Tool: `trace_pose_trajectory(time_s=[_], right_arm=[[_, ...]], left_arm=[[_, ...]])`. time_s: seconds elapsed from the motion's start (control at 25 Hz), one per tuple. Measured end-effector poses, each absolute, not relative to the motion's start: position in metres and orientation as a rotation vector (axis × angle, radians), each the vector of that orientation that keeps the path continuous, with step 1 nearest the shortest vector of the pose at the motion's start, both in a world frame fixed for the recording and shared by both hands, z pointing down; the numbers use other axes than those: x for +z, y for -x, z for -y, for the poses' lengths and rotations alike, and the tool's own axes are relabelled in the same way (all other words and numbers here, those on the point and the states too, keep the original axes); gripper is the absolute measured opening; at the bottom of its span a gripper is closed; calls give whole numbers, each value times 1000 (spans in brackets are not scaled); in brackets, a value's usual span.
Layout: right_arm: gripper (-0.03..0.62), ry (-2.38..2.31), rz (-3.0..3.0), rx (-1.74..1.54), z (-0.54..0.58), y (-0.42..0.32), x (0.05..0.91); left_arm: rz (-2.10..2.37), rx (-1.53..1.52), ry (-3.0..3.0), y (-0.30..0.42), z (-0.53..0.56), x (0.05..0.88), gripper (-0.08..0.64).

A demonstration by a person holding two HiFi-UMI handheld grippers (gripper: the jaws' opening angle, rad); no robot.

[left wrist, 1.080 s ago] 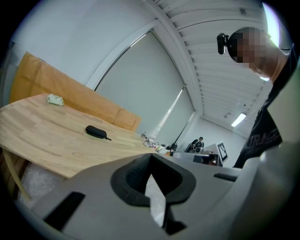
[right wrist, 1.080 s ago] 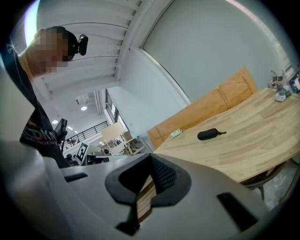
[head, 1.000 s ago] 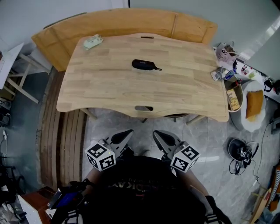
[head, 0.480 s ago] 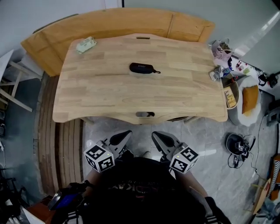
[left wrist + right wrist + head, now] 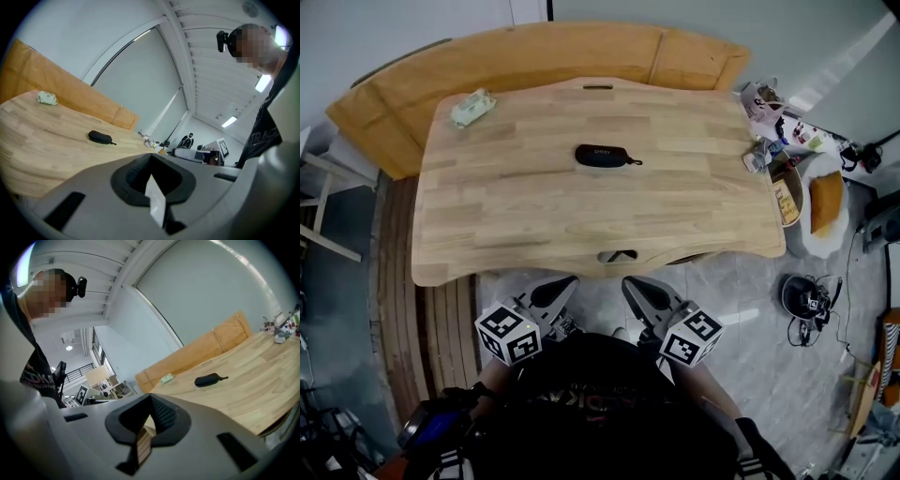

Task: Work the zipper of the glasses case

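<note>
The table (image 5: 534, 216) is carrying the glasses case (image 5: 601, 156). At 6 o'clock, the left gripper (image 5: 561, 284) and right gripper (image 5: 635, 285) are hovering, jaws clenched, empty.

The left hand-held gripper (image 5: 560, 286) and right hand-held gripper (image 5: 637, 288) are held low before the torso, tips converging; both jaw pairs are closed together, empty.

Head view looks steeply down; both gripper views share the table (image 5: 534, 216).
</note>
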State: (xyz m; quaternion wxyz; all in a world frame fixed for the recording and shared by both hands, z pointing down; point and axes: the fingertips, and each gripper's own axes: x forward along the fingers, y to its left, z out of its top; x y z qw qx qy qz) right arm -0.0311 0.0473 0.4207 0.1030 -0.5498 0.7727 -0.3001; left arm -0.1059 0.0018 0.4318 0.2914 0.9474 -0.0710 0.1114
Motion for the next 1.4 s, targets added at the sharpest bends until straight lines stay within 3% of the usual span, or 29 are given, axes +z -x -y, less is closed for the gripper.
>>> trace_pose_trajectory(time_s=[0.64,1.4], right_arm=[[12,1704,-2282,-874,2,38,424],[12,1529,-2492,-845,58,-73,432]], left_arm=[[202,265,-2486,128,41,444,9],[534,158,-2464,56,63,436,9]])
